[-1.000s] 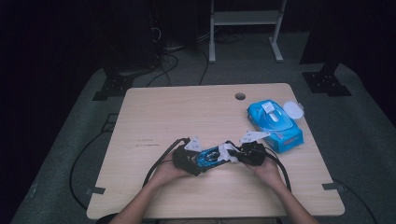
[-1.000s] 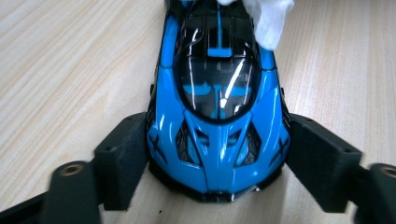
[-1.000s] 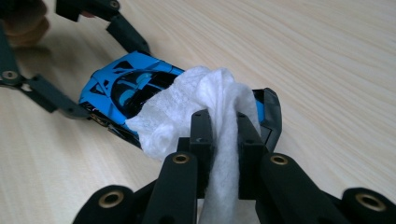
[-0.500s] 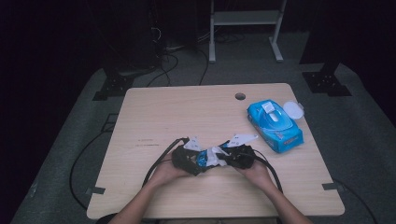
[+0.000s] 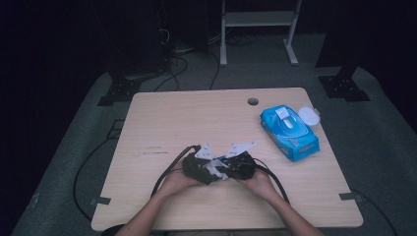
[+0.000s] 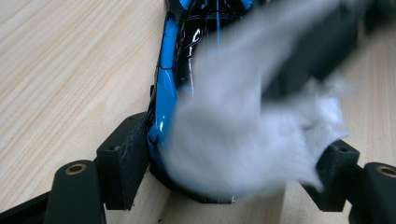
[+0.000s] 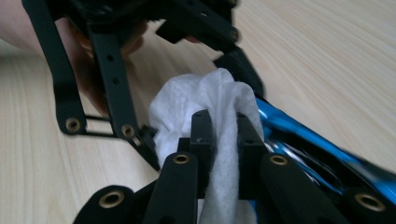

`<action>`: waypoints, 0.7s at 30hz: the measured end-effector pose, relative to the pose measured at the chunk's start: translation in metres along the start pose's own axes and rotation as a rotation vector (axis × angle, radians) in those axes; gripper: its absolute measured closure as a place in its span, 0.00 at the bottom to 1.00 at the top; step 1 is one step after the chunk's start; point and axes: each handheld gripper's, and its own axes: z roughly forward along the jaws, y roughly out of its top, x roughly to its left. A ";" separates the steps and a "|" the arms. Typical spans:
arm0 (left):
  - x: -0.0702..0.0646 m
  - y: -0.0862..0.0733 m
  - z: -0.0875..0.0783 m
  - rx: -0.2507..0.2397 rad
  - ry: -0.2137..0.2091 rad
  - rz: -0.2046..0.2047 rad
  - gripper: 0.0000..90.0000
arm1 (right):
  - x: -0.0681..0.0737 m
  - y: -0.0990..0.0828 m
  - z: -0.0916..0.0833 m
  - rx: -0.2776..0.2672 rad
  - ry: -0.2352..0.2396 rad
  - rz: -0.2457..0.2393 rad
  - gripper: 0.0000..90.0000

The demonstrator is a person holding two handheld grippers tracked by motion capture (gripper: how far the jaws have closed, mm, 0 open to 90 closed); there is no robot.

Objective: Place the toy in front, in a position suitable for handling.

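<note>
We hold the toy car (image 6: 173,88) between the left gripper's (image 6: 224,161) pads, whose jaws have just been closing on it, while the right gripper (image 7: 223,140), clenched on a white wipe (image 7: 205,100), rubs it over the car's body. Wiping looks mid-way. The glossy blue-and-black car sits directly ahead of both grippers on the tabletop (image 5: 196,123).

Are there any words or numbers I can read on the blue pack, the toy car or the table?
None can be read.
Blue wipes pack: its white label patches are too small and blurred.
Blue toy car: no letters visible.
Table: a faint line of marks near the left gripper, too faint to read.
</note>
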 end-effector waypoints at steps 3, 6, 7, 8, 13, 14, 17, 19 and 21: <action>0.000 0.000 0.000 0.004 -0.002 0.005 0.29 | -0.005 0.007 0.001 0.030 0.000 -0.002 0.90; 0.000 0.000 0.000 0.000 0.000 0.001 0.29 | -0.017 0.010 -0.006 0.031 -0.039 0.032 0.90; 0.000 0.000 0.001 -0.003 0.000 -0.002 0.29 | -0.020 0.011 -0.007 0.030 -0.038 0.054 0.90; 0.000 0.000 0.001 -0.003 0.000 -0.001 0.29 | -0.021 0.012 -0.007 0.033 -0.037 0.067 0.90; 0.000 0.000 0.001 0.000 -0.001 -0.004 0.29 | -0.005 0.021 0.015 0.070 -0.016 0.019 0.90; 0.000 0.000 0.000 -0.001 -0.002 -0.005 0.29 | -0.003 0.023 0.018 0.075 -0.016 0.010 0.90; 0.000 0.000 0.001 -0.002 -0.001 -0.003 0.29 | -0.008 0.025 0.018 0.086 -0.021 0.010 0.90; 0.000 0.000 0.000 0.001 -0.002 0.002 0.29 | -0.014 0.024 0.012 0.077 -0.054 0.020 0.90; 0.000 0.000 0.001 0.000 -0.001 0.002 0.29 | -0.027 0.020 0.002 0.058 -0.092 0.068 0.90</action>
